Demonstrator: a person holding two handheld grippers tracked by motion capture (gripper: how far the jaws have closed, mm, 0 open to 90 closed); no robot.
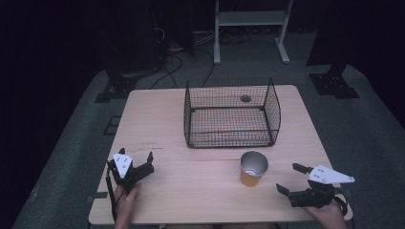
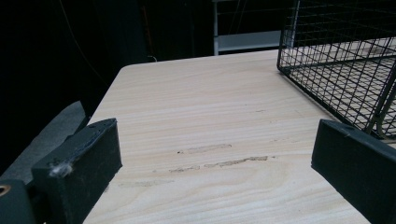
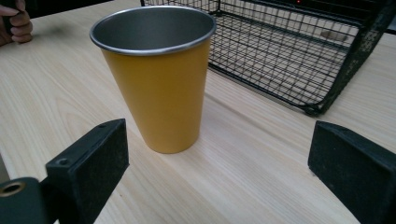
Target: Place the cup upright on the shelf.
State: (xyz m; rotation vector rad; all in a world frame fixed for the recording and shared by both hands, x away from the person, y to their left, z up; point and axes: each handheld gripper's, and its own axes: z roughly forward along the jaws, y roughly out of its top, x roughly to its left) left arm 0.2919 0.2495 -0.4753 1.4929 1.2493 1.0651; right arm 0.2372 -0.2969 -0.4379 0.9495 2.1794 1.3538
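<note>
While upright, yellow cup (image 1: 253, 168) and basket (image 1: 231, 113) hold nothing.

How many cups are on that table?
1. A yellow cup with a metal inside stands upright on the table, just in front of the empty wire basket, ahead of the open right gripper.

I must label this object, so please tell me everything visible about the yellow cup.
The cup is a tapered tumbler, yellow-orange outside, bare grey metal inside and at the rim. It stands upright and looks empty on the wooden table, just in front of the wire basket, apart from it. Nothing grips it; the right gripper is open beside it.
</note>
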